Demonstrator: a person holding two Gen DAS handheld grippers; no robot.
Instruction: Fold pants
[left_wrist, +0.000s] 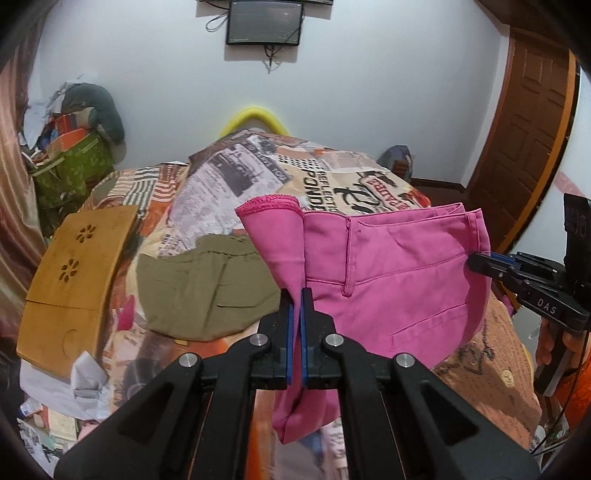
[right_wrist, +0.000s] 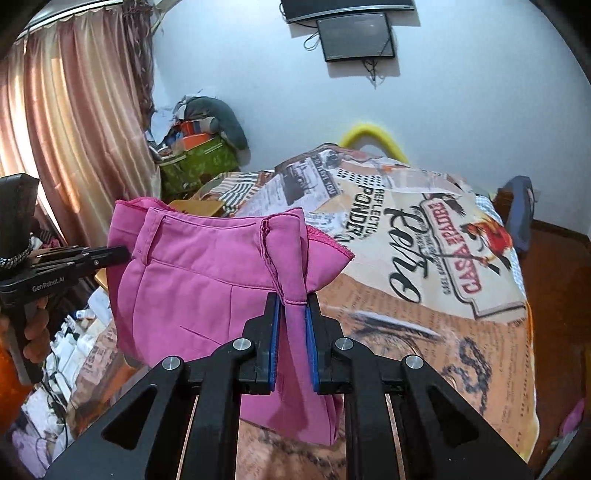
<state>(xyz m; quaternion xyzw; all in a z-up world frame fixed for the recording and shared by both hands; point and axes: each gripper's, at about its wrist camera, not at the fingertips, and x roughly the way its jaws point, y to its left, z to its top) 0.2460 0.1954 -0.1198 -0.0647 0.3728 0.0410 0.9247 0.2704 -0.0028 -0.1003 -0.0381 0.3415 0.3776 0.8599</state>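
Pink pants (left_wrist: 399, 273) hang in the air above the bed, stretched by the waistband between both grippers. My left gripper (left_wrist: 296, 295) is shut on one end of the waistband, with cloth bunched between its blue pads. My right gripper (right_wrist: 291, 301) is shut on the other end; it also shows at the right edge of the left wrist view (left_wrist: 480, 262). The pants (right_wrist: 199, 280) hang down below the jaws, their lower part hidden behind my fingers. The left gripper shows at the left of the right wrist view (right_wrist: 122, 253).
The bed (right_wrist: 443, 332) has a newspaper-print cover. Olive-green pants (left_wrist: 207, 288) lie on it to the left. A wooden lap tray (left_wrist: 74, 280) sits at the bed's left edge. Clutter and a green box (left_wrist: 70, 173) stand by the curtain. A wooden door (left_wrist: 532, 147) is at right.
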